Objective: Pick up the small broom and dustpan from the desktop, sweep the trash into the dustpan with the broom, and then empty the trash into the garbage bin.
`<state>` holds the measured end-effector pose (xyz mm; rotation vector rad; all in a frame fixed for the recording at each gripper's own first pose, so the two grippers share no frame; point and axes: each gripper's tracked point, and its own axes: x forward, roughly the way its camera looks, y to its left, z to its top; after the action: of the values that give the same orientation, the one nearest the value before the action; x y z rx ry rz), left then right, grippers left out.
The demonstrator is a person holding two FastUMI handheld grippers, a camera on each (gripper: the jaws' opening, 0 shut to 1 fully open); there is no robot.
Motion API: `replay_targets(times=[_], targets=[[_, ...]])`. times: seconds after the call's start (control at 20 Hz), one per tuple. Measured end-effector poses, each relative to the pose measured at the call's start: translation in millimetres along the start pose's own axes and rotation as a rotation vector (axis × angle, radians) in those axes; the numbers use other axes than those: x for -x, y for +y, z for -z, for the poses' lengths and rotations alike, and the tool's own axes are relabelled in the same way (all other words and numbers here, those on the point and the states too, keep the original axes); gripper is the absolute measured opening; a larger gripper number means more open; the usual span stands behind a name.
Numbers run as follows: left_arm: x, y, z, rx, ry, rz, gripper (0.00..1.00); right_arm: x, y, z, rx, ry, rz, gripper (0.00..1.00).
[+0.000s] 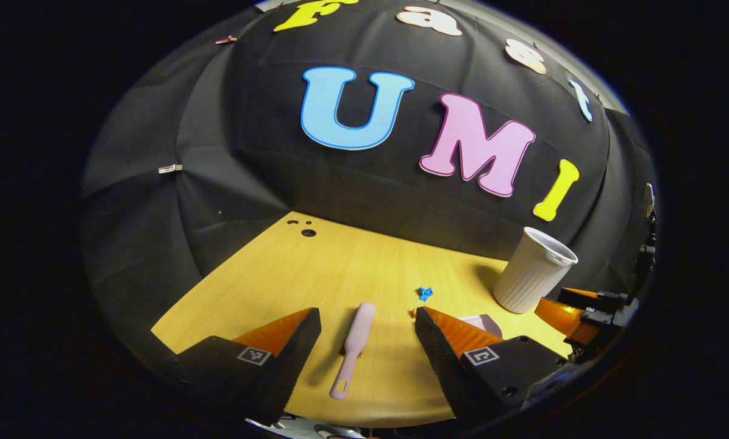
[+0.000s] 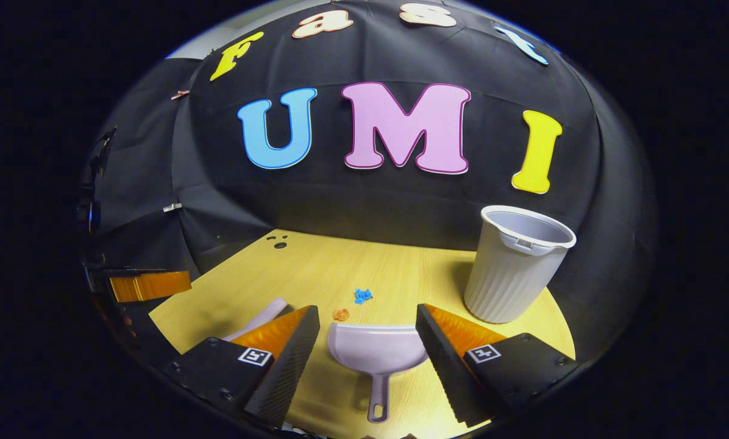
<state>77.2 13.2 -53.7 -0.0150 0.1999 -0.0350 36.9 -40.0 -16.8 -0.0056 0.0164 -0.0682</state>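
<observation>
Left gripper (image 1: 367,326) spread around pink broom (image 1: 355,347); right gripper (image 2: 367,326) spread around pale dustpan (image 2: 376,350), both on yellow wooden desktop (image 2: 401,268).

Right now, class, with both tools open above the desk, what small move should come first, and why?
Probably lower the left tool onto the broom handle and close: it lies untouched between the open fingers. Likewise the dustpan sits unheld before the right tool, with blue scraps waiting beyond.
</observation>
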Motion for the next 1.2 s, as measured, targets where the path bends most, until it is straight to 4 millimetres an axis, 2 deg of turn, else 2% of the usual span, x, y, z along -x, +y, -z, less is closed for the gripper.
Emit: replay_targets(times=[0.15, 0.3, 0.65, 0.8, 0.95, 1.2], targets=[[-18, 5, 11, -0.031, 0.047, -0.016, 0.99, -9, -6, 1, -0.009, 0.013, 0.013, 1.0], [-39, 12, 32, -0.06, 0.137, -0.033, 0.99, -16, -15, 5, -0.024, 0.029, 0.034, 0.99], [-98, 23, 77, -0.122, 0.337, -0.016, 0.99, -21, -31, 27, -0.039, 0.096, 0.073, 0.99], [-119, 20, 104, -0.134, 0.459, 0.019, 0.99, -19, -35, 38, -0.061, 0.131, 0.084, 1.0], [-133, 28, 131, -0.171, 0.582, 0.012, 0.99, -16, -37, 51, -0.065, 0.162, 0.1, 0.99], [-144, 39, 161, -0.289, 0.693, 0.003, 0.95, -9, -40, 68, -0.093, 0.216, 0.124, 1.0]])
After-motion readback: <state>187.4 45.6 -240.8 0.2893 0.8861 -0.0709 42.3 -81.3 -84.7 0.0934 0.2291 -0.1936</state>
